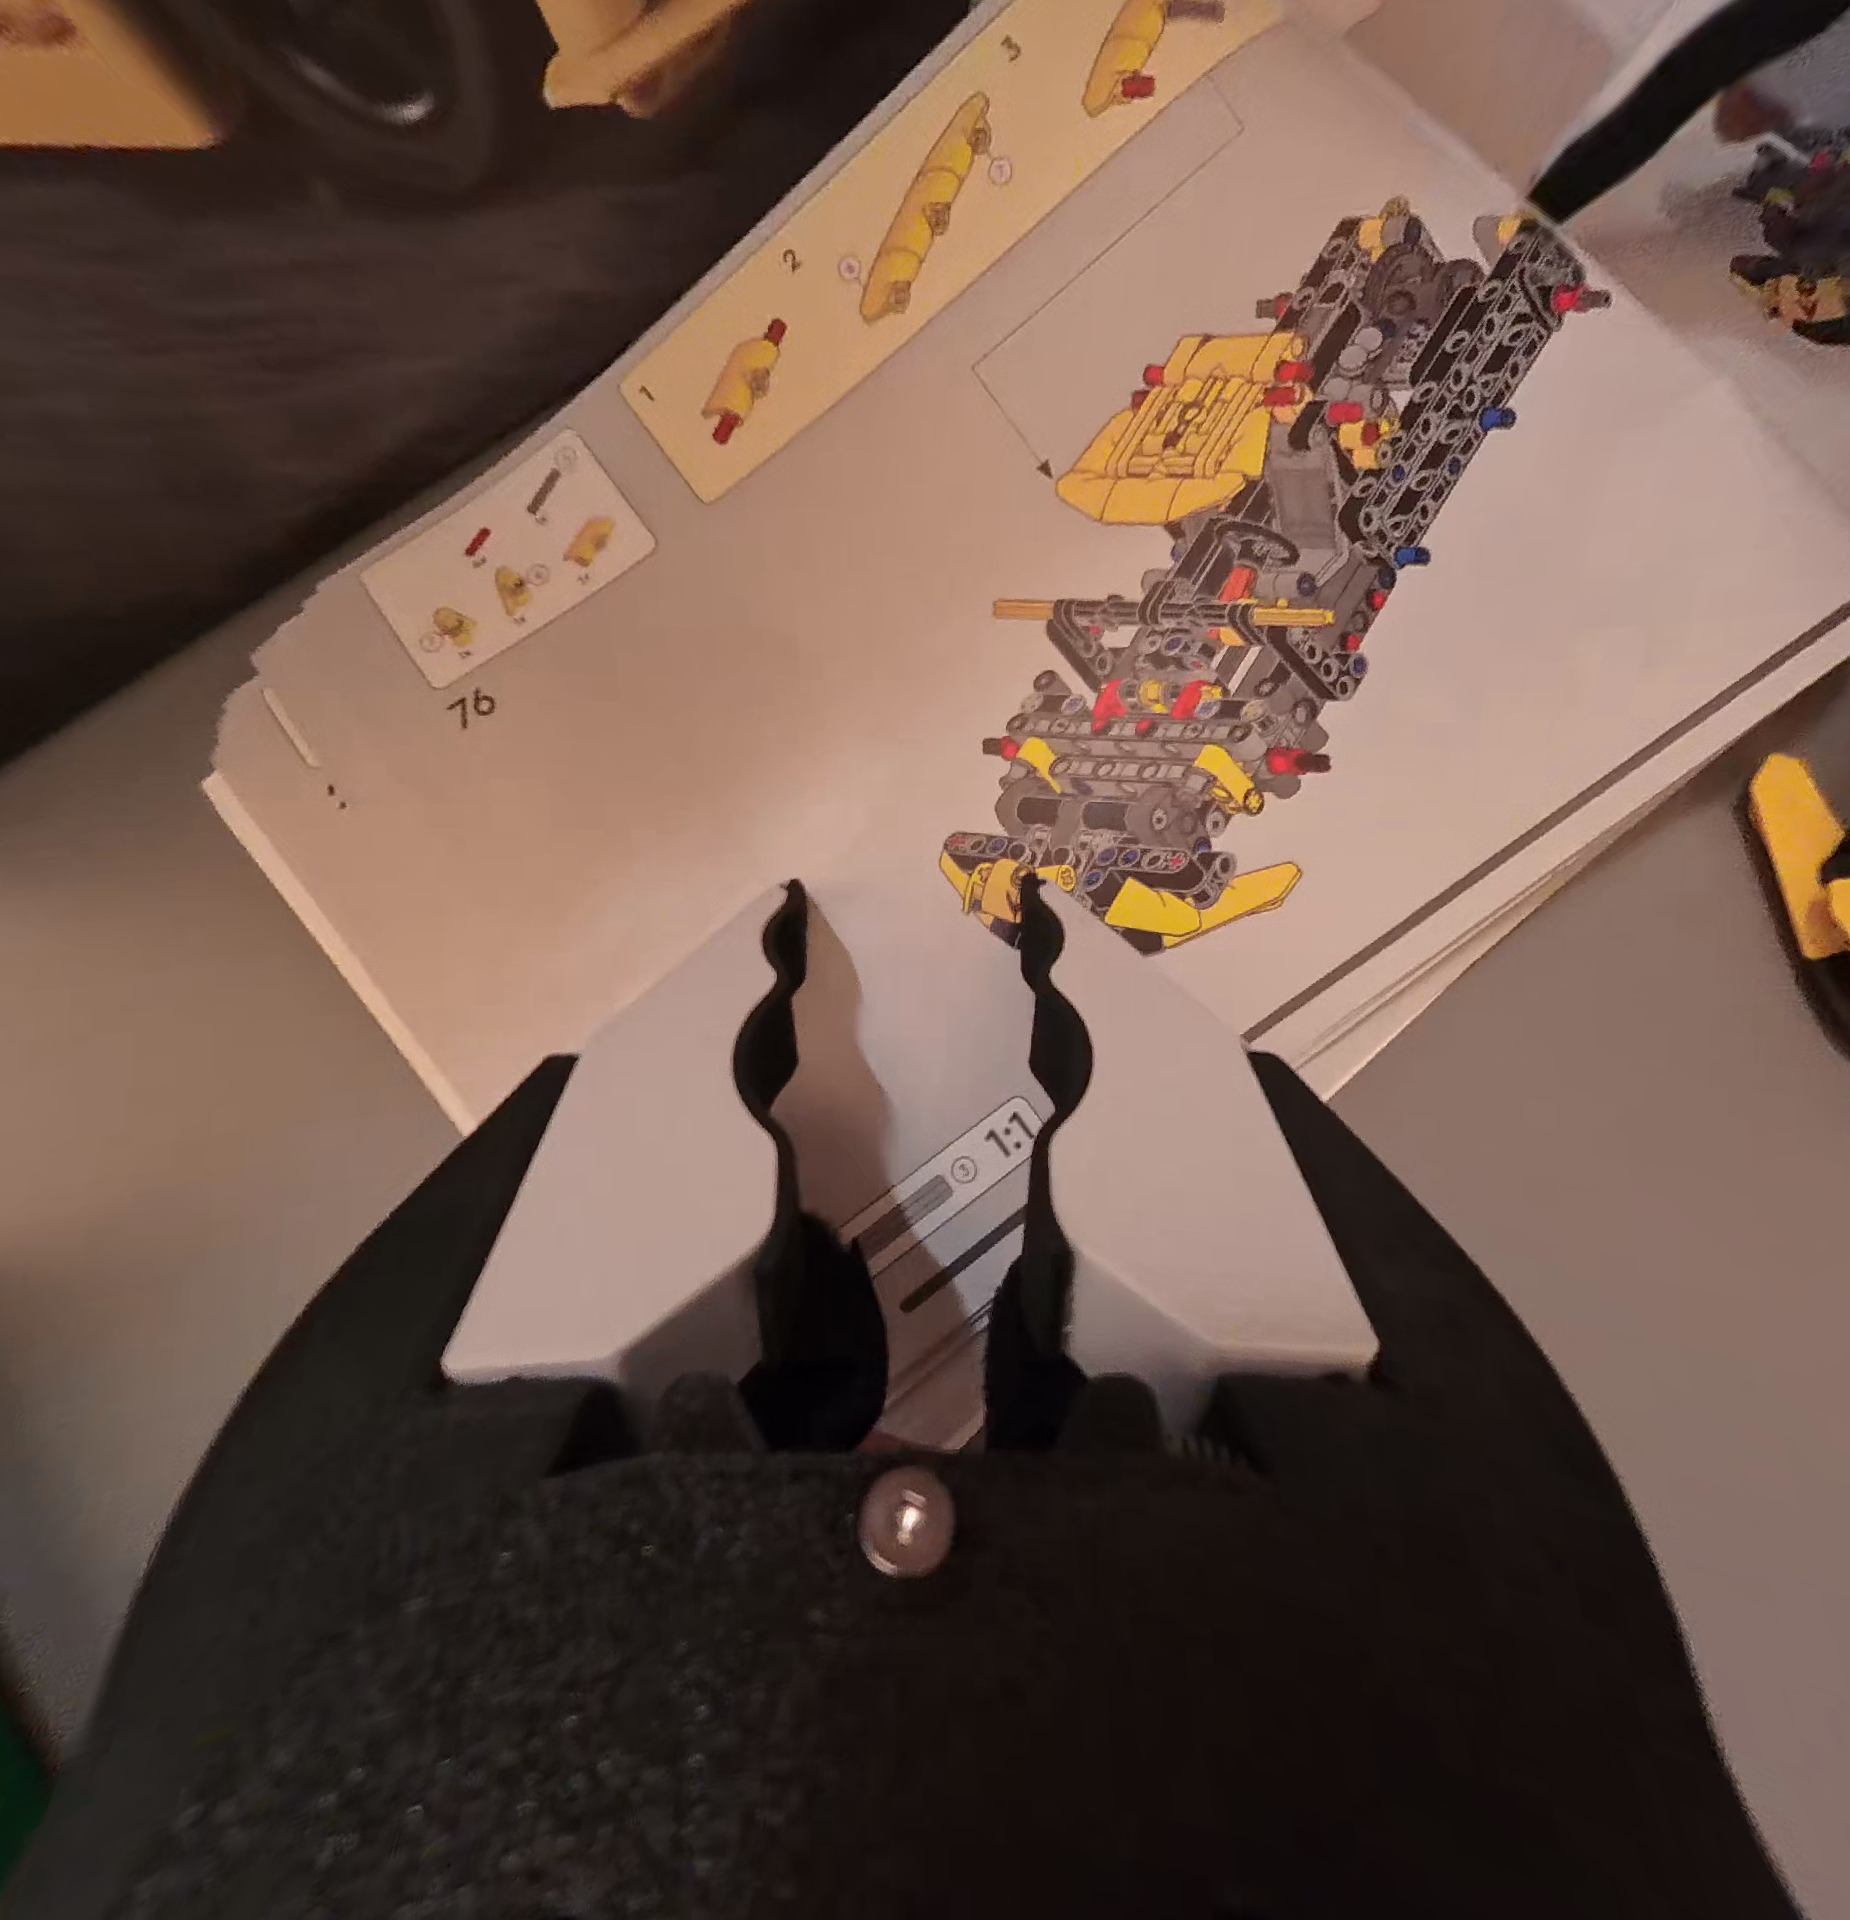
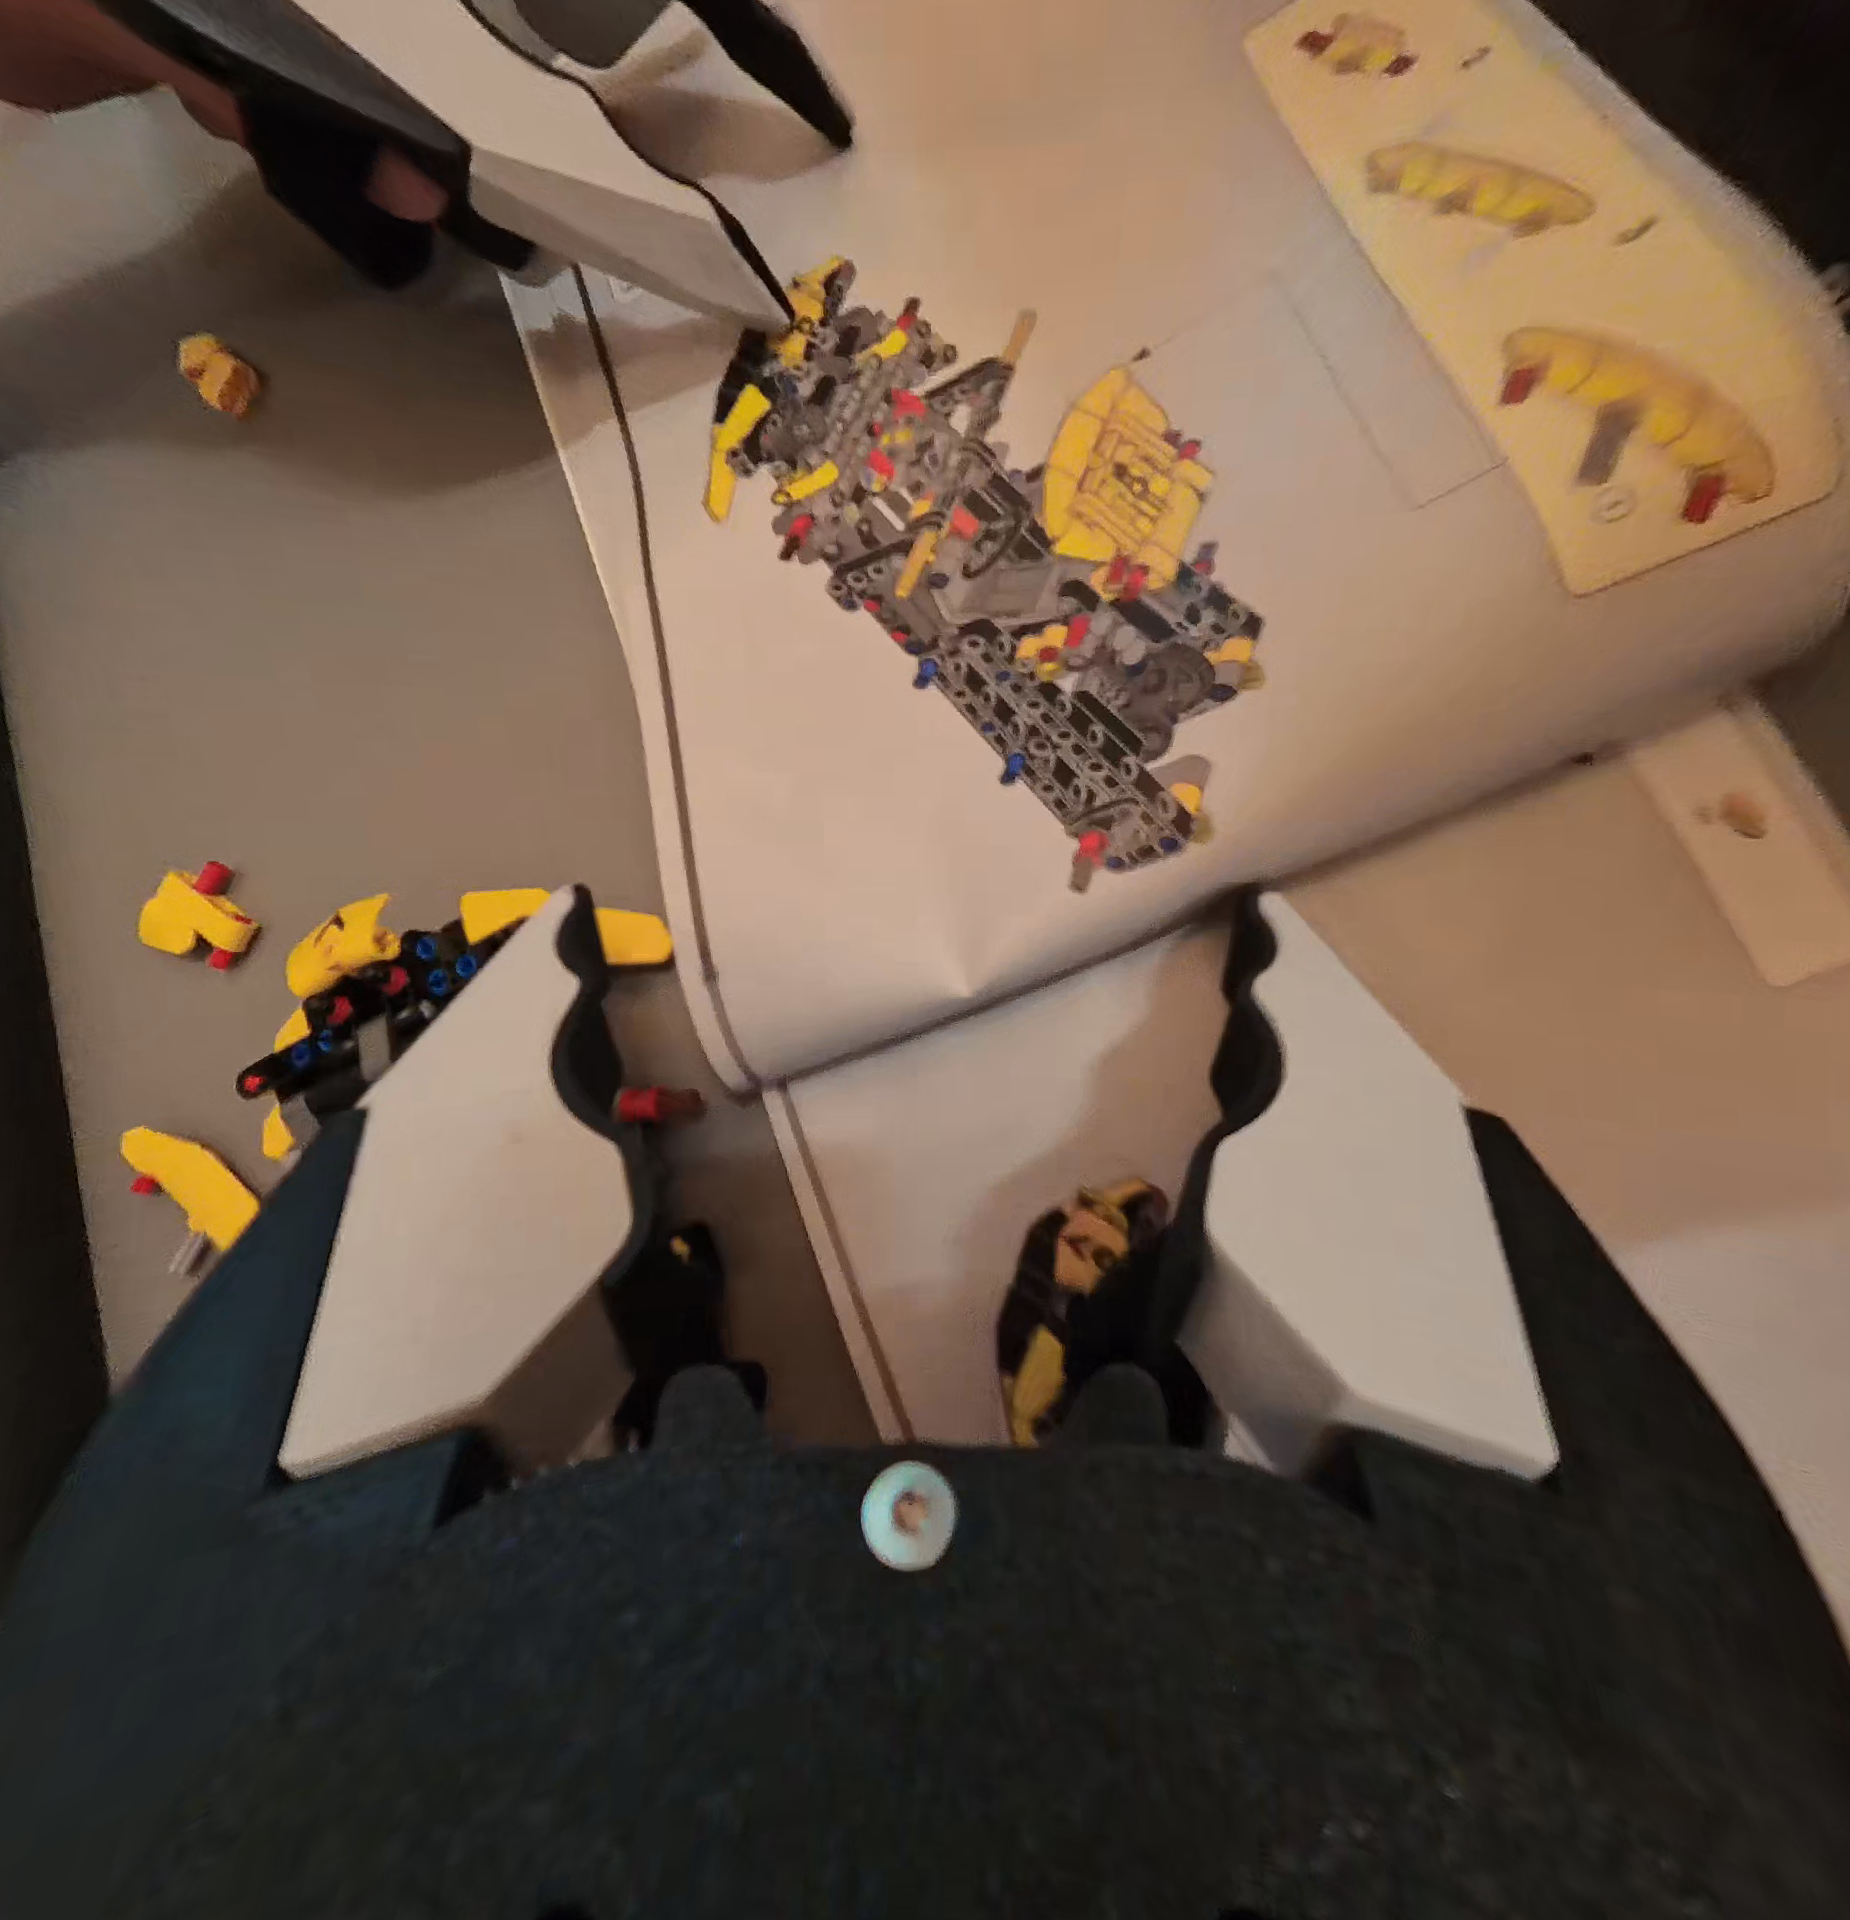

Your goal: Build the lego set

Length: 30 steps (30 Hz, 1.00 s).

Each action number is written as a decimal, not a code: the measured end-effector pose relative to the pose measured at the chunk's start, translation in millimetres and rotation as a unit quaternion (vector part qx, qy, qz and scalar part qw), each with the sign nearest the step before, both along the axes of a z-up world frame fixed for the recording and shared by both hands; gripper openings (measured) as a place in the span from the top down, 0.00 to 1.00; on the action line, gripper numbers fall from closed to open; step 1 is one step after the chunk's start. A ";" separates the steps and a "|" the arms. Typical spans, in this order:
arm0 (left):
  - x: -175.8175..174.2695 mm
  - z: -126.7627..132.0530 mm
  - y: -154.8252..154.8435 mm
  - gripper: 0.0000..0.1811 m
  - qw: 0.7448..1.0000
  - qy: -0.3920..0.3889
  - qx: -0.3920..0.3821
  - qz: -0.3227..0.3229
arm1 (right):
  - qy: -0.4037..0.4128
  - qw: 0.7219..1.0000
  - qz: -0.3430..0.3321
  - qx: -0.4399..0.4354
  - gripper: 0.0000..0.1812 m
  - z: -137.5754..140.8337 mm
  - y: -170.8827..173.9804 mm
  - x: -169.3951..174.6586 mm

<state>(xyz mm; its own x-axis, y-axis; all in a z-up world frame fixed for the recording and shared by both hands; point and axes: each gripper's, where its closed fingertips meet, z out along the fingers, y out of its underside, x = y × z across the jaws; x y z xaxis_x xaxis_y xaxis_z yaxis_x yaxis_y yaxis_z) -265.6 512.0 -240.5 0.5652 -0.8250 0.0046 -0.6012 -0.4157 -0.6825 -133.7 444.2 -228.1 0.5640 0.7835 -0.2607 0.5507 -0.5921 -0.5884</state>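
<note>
1. Nearest the left wrist camera, the left gripper (image 1: 910, 904) hangs over the booklet (image 1: 796, 727), its jaws parted with nothing between them; its right fingertip lies over the near end of the printed model drawing (image 1: 1264, 582).
2. Ahead and to the left of it, the page shows a parts box and a yellow strip of step pictures.
3. Far ahead on the right, the right gripper (image 1: 1544, 192) reaches over the page edge, with a blurred black and yellow model (image 1: 1804, 249) just beyond it.
4. Nearest the right wrist camera, the right gripper (image 2: 916, 914) is spread wide and empty above the booklet's fold (image 2: 755, 1081).
5. Left of its left finger, a black and yellow assembly (image 2: 381, 997) with blue pins lies on the grey table (image 2: 329, 644), loose yellow pieces (image 2: 188, 914) around it.
6. A red pin (image 2: 651, 1103) lies just beside that finger's inner edge.
7. Another black and yellow part (image 2: 1077, 1278) rests on the page by the right finger's base.
8. Far ahead, the page curls upward.
</note>
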 end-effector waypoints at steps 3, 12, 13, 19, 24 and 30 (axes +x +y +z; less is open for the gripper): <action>7.3 -0.1 -2.2 0.77 1.000 0.004 -0.010 -0.003 | -0.019 1.000 -0.022 0.005 0.40 -3.8 5.7 1.4; 51.2 2.0 -19.4 0.76 0.999 -0.016 -0.028 -0.038 | 0.003 0.991 -0.131 0.011 0.76 -6.8 32.2 22.4; 52.2 3.1 -21.2 0.76 0.998 -0.022 -0.036 -0.039 | 0.007 0.991 -0.135 0.012 0.77 -6.8 32.7 23.1; 19.9 32.5 -2.5 0.76 0.992 -0.108 -0.048 0.032 | 0.087 0.982 -0.156 -0.063 0.87 -4.3 31.5 27.8; -8.8 28.2 14.4 0.76 0.983 -0.136 -0.092 0.078 | 0.163 0.968 -0.157 -0.110 0.93 0.6 28.6 31.9; -15.2 19.2 24.7 0.76 0.978 -0.142 -0.111 0.108 | 0.238 0.955 -0.130 -0.124 0.97 5.6 24.3 31.8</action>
<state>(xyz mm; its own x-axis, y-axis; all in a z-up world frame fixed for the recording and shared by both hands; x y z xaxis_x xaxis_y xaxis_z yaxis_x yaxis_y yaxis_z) -280.8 536.6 -221.3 0.6762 -0.6471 0.3522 -0.2828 -0.6694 -0.6870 -101.9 468.5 -222.5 0.5032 0.5136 -0.6950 0.0716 -0.8262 -0.5588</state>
